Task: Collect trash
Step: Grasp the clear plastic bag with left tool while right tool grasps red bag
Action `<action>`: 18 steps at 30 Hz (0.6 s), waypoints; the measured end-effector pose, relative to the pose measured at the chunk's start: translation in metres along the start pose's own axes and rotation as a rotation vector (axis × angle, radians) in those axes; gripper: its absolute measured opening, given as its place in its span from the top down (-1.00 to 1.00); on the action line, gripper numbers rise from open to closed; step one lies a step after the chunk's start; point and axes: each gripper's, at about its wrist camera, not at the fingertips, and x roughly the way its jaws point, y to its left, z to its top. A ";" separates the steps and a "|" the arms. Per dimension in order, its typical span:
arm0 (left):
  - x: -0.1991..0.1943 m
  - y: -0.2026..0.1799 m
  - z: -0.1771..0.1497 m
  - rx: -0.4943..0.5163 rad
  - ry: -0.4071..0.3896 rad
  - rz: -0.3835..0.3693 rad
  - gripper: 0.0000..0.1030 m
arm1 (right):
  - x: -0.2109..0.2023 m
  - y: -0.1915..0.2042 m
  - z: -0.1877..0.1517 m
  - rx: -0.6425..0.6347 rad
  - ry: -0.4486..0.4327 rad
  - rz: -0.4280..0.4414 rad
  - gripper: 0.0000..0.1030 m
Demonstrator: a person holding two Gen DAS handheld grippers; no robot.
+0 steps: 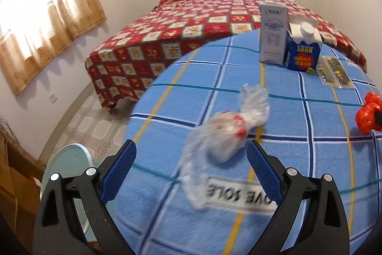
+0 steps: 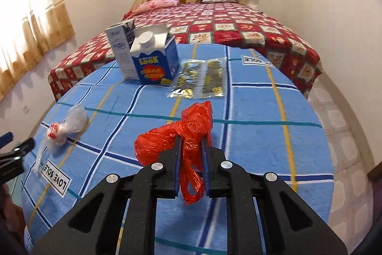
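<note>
Between my left gripper's [image 1: 191,152] blue-padded fingers, which are standing wide apart, a crumpled clear plastic bag with red print [image 1: 222,133] is lying on the blue checked cloth [image 1: 298,159] of the table, touched by neither pad. From this left wrist view I am seeing what the other camera is missing: a pale turquoise round stool top [image 1: 69,159] beside the table and a brown cardboard box [image 1: 14,173] low on the left. Farther along the cloth a tall grey carton [image 1: 273,32] and a blue milk carton with a white cap [image 1: 303,49] are standing side by side, a clear packet with gold print [image 1: 334,73] just beside them. Only a scrap of the red bag [image 1: 368,114] is showing at the right edge.

Over on the right wrist view, my right gripper [image 2: 191,143] is clamped on that crumpled red plastic bag [image 2: 176,135], its jaws nearly together with the film bunched between them and a tail hanging below. It is blocking part of the cloth behind it. Here the red checked bedspread [image 2: 250,30] is showing its right corner, and pale floor tiles [image 2: 334,116] are visible beyond the table's right edge. The clear bag [image 2: 64,126] is lying far left, near my left gripper's tip [image 2: 14,147].
</note>
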 end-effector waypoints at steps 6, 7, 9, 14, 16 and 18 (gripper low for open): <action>0.028 -0.011 0.009 0.009 0.058 0.011 -0.76 | 0.000 0.003 0.000 -0.020 0.002 0.042 0.70; 0.032 -0.011 0.010 0.008 0.065 0.007 -0.69 | 0.000 0.006 0.000 -0.023 0.006 0.048 0.70; 0.038 -0.013 0.010 0.015 0.084 -0.023 -0.25 | 0.001 0.010 0.001 -0.031 0.008 0.058 0.69; 0.037 -0.013 0.006 0.027 0.098 -0.064 0.48 | -0.002 0.022 -0.001 -0.048 0.006 0.080 0.69; 0.030 -0.008 0.004 0.028 0.091 -0.080 0.49 | -0.003 0.028 -0.003 -0.054 0.004 0.089 0.69; 0.020 0.000 0.000 0.033 0.079 -0.085 0.49 | -0.005 0.035 -0.004 -0.059 0.002 0.100 0.69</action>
